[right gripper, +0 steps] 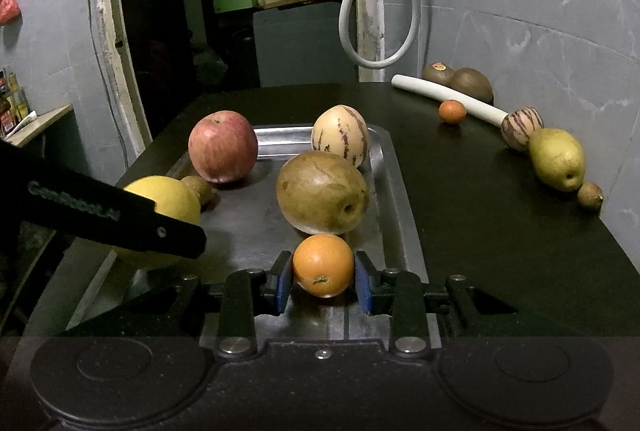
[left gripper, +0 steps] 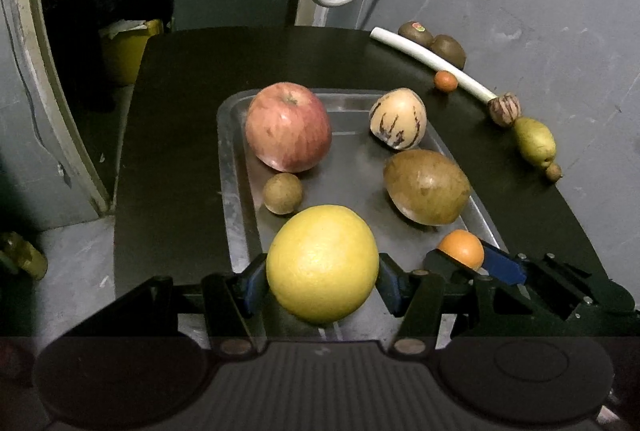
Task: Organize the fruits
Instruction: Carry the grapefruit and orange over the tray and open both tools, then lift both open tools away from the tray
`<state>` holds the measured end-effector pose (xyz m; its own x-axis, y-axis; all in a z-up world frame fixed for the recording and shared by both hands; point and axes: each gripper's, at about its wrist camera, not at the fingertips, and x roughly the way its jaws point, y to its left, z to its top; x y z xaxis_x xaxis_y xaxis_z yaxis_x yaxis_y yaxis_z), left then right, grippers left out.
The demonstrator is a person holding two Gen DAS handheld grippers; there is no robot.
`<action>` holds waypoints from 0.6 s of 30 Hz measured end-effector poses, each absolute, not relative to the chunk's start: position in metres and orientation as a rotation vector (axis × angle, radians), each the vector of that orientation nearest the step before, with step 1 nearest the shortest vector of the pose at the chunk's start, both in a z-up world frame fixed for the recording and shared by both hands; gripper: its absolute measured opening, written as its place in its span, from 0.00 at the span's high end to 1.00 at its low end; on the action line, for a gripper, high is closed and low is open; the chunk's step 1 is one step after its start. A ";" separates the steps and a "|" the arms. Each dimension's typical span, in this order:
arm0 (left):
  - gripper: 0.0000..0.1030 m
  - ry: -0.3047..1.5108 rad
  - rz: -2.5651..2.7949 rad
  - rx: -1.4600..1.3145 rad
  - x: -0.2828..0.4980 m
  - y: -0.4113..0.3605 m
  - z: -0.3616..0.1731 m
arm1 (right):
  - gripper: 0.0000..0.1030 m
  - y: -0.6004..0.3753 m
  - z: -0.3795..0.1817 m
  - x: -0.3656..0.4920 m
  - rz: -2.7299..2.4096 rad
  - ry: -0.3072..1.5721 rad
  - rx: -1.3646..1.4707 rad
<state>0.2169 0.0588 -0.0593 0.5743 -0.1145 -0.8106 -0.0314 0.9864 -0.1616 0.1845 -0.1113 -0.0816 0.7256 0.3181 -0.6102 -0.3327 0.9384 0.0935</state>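
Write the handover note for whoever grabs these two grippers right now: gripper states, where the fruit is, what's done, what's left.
Left gripper: shut on the yellow citrus, at the near end of the metal tray.
Right gripper: shut on the orange, also at the tray's near end.
On the tray: red apple, striped melon, brown pear, small brown fruit.
Still on the black table by the wall: two kiwis, small orange, second striped melon, green pear, small brown fruit, beside a white tube.
Left to do: release both held fruits, probably bring over the wall-side row.
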 end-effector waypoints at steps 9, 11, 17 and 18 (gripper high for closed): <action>0.41 0.995 -0.023 -0.214 0.219 0.057 -0.064 | 0.52 -0.114 -0.081 0.178 0.343 0.664 -0.068; 0.40 0.998 -0.027 -0.222 0.218 0.058 -0.064 | 0.47 -0.117 -0.079 0.173 0.334 0.661 -0.060; 0.24 0.968 -0.042 -0.257 0.201 0.060 -0.053 | 0.25 -0.131 -0.059 0.143 0.296 0.642 -0.031; 0.20 0.957 -0.039 -0.260 0.195 0.060 -0.049 | 0.22 -0.135 -0.055 0.137 0.287 0.640 -0.025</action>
